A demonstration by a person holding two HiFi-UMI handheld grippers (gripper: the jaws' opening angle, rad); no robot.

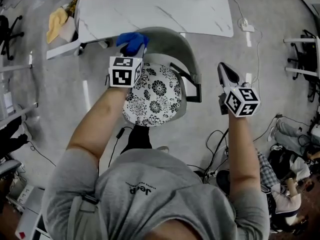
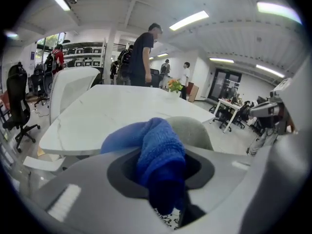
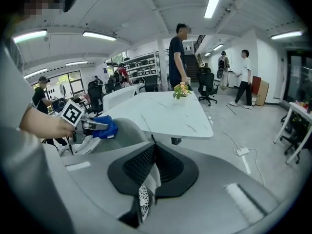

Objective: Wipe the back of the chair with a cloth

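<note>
Farthest from me is the white marble table (image 1: 155,6). Just on its near side stands the grey chair (image 1: 176,43) with its floral seat (image 1: 152,94). My left gripper (image 1: 134,50) is clamped on the blue cloth (image 1: 131,39) — the cloth sits at the left part of the chair back's top edge, close to the table's near edge. My right gripper (image 1: 223,69) hangs to the right of the chair, clear of it — jaws pressed together, nothing between them.
</note>
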